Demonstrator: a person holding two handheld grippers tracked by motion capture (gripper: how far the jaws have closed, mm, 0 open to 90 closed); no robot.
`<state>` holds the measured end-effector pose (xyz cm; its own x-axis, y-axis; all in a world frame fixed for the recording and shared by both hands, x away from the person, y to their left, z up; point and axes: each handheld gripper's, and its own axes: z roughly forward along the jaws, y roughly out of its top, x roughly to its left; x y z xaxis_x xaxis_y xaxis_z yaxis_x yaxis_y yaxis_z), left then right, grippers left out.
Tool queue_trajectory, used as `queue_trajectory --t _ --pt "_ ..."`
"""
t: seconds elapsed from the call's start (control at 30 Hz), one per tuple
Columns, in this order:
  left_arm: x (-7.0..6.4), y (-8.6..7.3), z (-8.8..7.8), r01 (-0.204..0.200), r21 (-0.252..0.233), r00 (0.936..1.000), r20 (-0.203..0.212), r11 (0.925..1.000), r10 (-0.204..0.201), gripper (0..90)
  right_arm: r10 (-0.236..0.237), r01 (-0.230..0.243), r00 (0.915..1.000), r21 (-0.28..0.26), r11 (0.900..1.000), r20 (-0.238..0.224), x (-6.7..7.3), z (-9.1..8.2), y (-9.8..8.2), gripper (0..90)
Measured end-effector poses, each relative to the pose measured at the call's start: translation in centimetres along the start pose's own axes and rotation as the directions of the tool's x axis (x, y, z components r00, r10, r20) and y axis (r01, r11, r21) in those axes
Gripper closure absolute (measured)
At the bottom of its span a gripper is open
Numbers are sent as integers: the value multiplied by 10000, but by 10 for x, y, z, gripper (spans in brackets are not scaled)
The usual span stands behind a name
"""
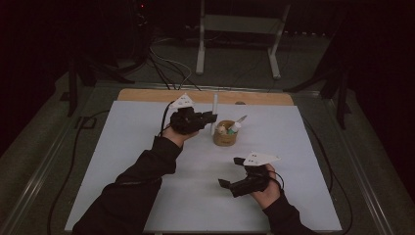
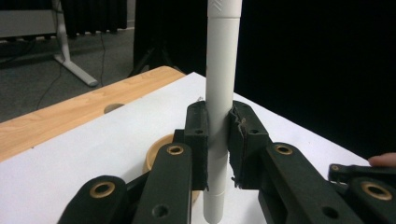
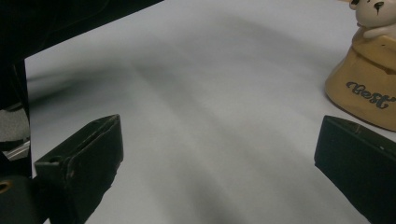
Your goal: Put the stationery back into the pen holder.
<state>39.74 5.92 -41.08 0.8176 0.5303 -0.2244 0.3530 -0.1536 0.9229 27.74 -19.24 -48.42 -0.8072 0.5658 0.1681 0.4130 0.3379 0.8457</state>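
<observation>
Left fingers (image 2: 244,140): pinching a white pen (image 2: 219,100), its long axis upright.
Pen's goal: wooden holder (image 1: 224,136), just right of the left gripper (image 1: 210,117), nearer it than the right.
Right fingers (image 3: 355,156): spread wide, empty, near side of the table (image 1: 142,147).
Room: open white surface all around; far edge just behind the holder.

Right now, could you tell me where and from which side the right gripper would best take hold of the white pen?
Probably the bare upper barrel of the white pen, above the left gripper, whose jaws clamp its lower half. The pen stands upright, so the open right gripper would best come in level from the side, pads on opposite sides of the barrel, clear of the pot beside it.
</observation>
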Motion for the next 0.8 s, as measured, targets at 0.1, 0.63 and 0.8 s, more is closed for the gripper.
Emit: queue_trajectory --t 0.1,0.63,0.8 --pt "1 2 5 -41 35 10000 -33 10000 41 793 -4 4 10000 7 10000 -3 0 0 0 12" --pt "7 11 30 32 -205 9999 168 9998 -29 793 -9 9 10000 -47 10000 -42 0 -1 0 12" --pt "13 10 38 199 -305 9997 134 9993 -195 793 66 -66 9999 -62 10000 -92 -1 -1 1 12"
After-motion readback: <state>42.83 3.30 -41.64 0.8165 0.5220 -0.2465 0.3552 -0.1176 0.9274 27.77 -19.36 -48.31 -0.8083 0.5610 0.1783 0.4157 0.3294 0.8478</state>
